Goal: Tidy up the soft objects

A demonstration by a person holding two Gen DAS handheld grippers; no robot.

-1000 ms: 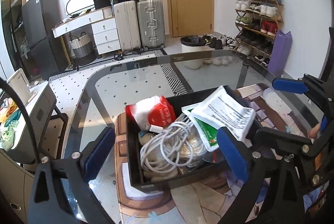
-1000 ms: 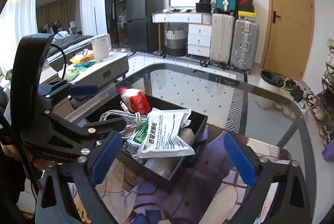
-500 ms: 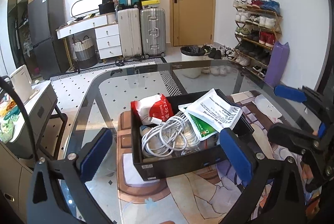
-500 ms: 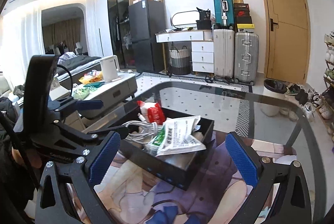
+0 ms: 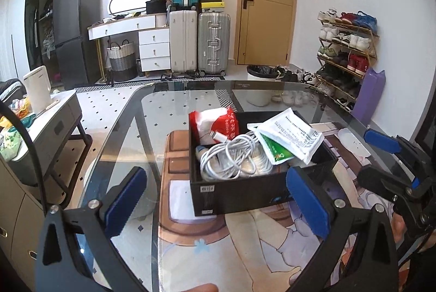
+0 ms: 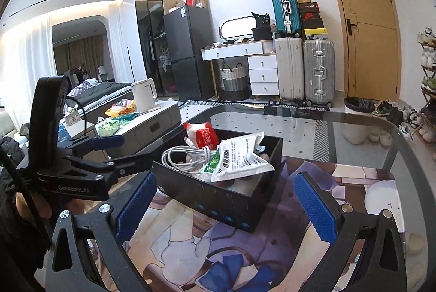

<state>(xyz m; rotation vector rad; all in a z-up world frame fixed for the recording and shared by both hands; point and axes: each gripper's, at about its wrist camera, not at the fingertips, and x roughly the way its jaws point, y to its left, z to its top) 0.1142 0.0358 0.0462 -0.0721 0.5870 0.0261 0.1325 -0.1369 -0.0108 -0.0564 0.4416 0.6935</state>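
Black box (image 5: 261,194): rectangular, open-topped, standing on a printed mat (image 5: 245,245) laid over a glass table (image 5: 174,101).

Contents, heaped above the rim:
- red-and-white soft pack (image 5: 215,125), at the far left corner;
- coiled white cable (image 5: 234,160), in the middle, its plug resting against the red pack;
- white printed sachet (image 5: 295,134), leaning over the right rim, partly covering a green-and-white sachet (image 5: 275,151);
- further items beneath, too hidden to identify.

Left gripper (image 5: 215,200): blue pads spread wide, empty, held near the box's front wall, apparently not touching it.

Right gripper (image 6: 226,207): likewise spread and empty, facing the box's long side.

Each gripper appears at the edge of the other's view.
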